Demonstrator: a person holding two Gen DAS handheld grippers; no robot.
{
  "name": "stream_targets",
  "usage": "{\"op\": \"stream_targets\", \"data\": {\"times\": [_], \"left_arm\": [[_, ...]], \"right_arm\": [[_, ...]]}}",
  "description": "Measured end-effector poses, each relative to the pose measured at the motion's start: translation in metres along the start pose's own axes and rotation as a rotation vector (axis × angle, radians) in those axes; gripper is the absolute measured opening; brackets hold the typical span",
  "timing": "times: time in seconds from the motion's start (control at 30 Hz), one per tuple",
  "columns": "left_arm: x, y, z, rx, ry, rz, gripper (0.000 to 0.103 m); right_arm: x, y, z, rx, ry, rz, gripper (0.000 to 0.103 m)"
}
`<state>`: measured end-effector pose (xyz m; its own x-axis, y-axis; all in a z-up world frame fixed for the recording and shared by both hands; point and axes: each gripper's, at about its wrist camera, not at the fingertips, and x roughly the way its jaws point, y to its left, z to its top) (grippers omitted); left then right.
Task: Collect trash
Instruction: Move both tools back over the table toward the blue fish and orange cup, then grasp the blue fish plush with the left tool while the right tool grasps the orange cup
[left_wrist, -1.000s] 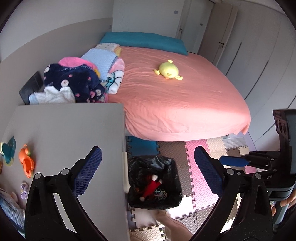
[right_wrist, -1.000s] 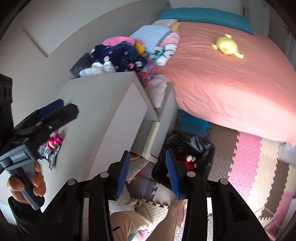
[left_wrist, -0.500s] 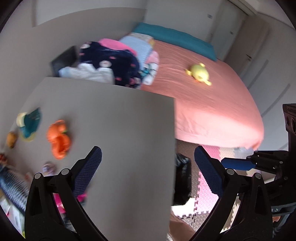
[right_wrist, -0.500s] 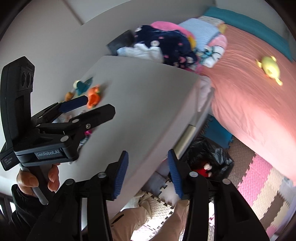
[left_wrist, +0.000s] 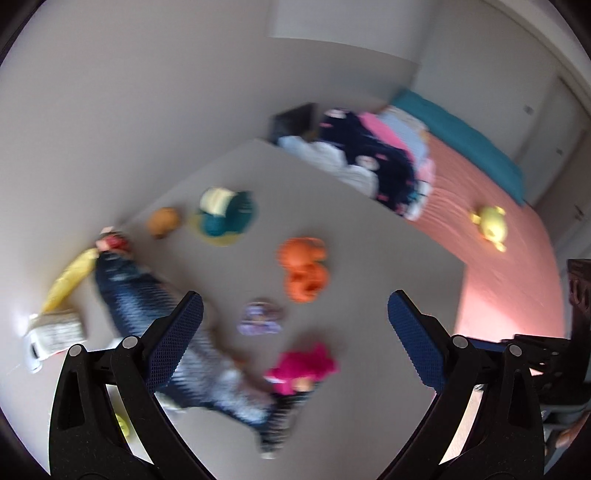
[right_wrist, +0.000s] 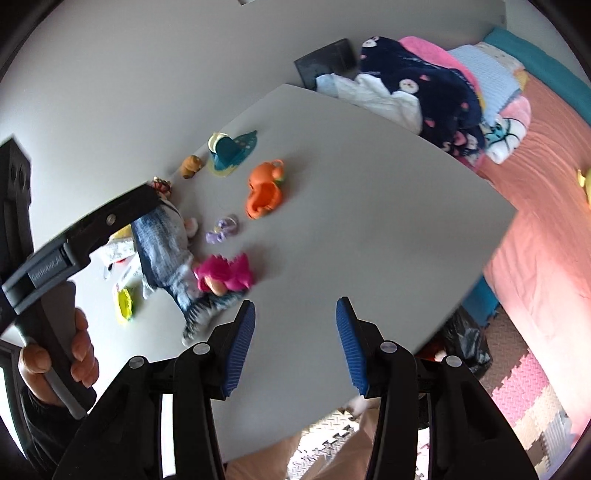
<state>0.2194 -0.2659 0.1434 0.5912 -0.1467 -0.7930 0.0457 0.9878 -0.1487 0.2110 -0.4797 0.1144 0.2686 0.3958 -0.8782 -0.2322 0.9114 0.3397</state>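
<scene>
left tool (left_wrist: 291, 332) wide, right tool (right_wrist: 295, 347) narrower, both empty, ribbed blue pads. smooth grey counter (right_wrist: 369, 192): one orange plastic toy (right_wrist: 264, 190), one fuzzy pink doll (right_wrist: 225, 275).

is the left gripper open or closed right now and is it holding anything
Open and empty. In the left wrist view the left gripper has its blue pads spread wide, with only the table and toys behind the gap.
</scene>
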Motion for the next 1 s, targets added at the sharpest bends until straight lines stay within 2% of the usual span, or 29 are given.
{"op": "stream_targets", "data": {"times": [0.1, 0.2, 0.23, 0.27, 0.33, 0.5, 0.67, 0.8, 1.0], "left_arm": [[0.002, 0.028, 0.003, -0.057, 0.005, 0.069, 0.097], [0.006, 0.05, 0.001, -0.116, 0.005, 0.148, 0.097], [0.008, 0.058, 0.001, -0.134, 0.009, 0.154, 0.097], [0.012, 0.066, 0.001, -0.153, 0.02, 0.145, 0.097], [0.021, 0.081, 0.001, -0.204, 0.051, 0.119, 0.097], [0.045, 0.101, 0.0, -0.221, 0.112, 0.13, 0.097], [0.066, 0.109, -0.002, -0.231, 0.151, 0.136, 0.097], [0.072, 0.11, -0.002, -0.218, 0.152, 0.149, 0.097], [0.071, 0.114, -0.003, -0.211, 0.132, 0.16, 0.097]], "right_arm": [[0.011, 0.008, 0.017, -0.026, -0.002, -0.021, 0.047], [0.024, 0.015, 0.031, -0.027, 0.005, 0.021, 0.048], [0.029, 0.018, 0.038, -0.028, 0.013, 0.028, 0.049], [0.033, 0.022, 0.043, -0.037, 0.018, 0.03, 0.057], [0.041, 0.028, 0.053, -0.052, 0.014, 0.018, 0.063], [0.07, 0.033, 0.075, -0.033, 0.043, 0.015, 0.064], [0.1, 0.037, 0.09, -0.032, 0.079, -0.064, 0.063], [0.123, 0.043, 0.1, -0.019, 0.116, -0.043, 0.063], [0.148, 0.055, 0.105, -0.048, 0.139, -0.096, 0.063]]}}
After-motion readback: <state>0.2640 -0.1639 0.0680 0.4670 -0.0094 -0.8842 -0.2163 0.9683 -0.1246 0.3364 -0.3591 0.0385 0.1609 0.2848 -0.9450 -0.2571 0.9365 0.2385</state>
